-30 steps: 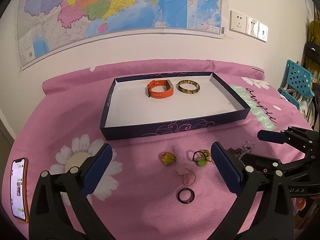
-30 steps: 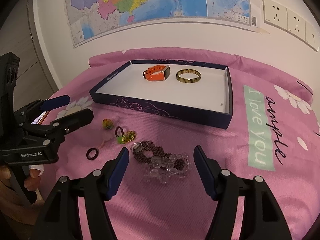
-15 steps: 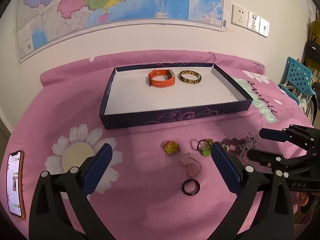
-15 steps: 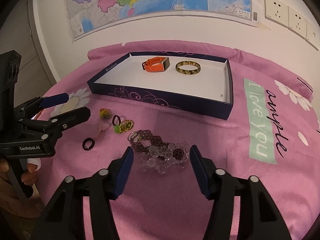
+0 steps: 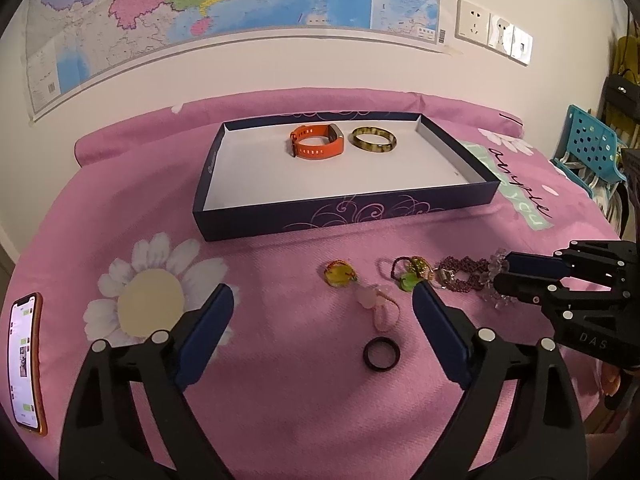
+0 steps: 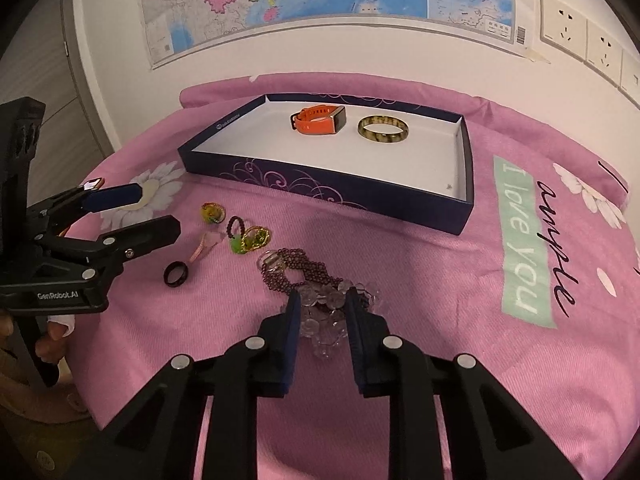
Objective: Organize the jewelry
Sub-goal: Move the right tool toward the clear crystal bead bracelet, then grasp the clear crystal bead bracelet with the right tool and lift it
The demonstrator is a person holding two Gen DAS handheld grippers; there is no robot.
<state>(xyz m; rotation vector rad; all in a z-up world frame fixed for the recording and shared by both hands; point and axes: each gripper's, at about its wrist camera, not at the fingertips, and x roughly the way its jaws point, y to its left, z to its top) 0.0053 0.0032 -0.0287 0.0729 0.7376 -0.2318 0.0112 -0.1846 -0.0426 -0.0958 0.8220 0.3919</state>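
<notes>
A navy box lid (image 5: 344, 216) (image 6: 320, 190) holds an orange watch band (image 5: 317, 146) (image 6: 318, 119) and a mottled bangle (image 5: 374, 139) (image 6: 383, 129). On the pink cloth lie a yellow ring (image 5: 339, 275) (image 6: 212, 212), a green and gold ring (image 5: 412, 274) (image 6: 249, 240), a pink ring (image 5: 382, 308) (image 6: 206, 246), a black ring (image 5: 381, 353) (image 6: 176, 274), and a purple bead bracelet (image 6: 298, 270) (image 5: 460, 276). My right gripper (image 6: 321, 312) (image 5: 505, 276) has closed on a clear crystal bracelet (image 6: 326, 310). My left gripper (image 5: 322, 316) (image 6: 138, 212) is open above the rings.
A phone (image 5: 26, 364) lies at the cloth's left edge. A wall map and power sockets (image 6: 580, 38) are behind. A blue plastic crate (image 5: 590, 148) stands at the far right.
My right gripper moved forward and down over the crystal bracelet and its jaws narrowed onto it. My left gripper drifted slightly back and stayed open.
</notes>
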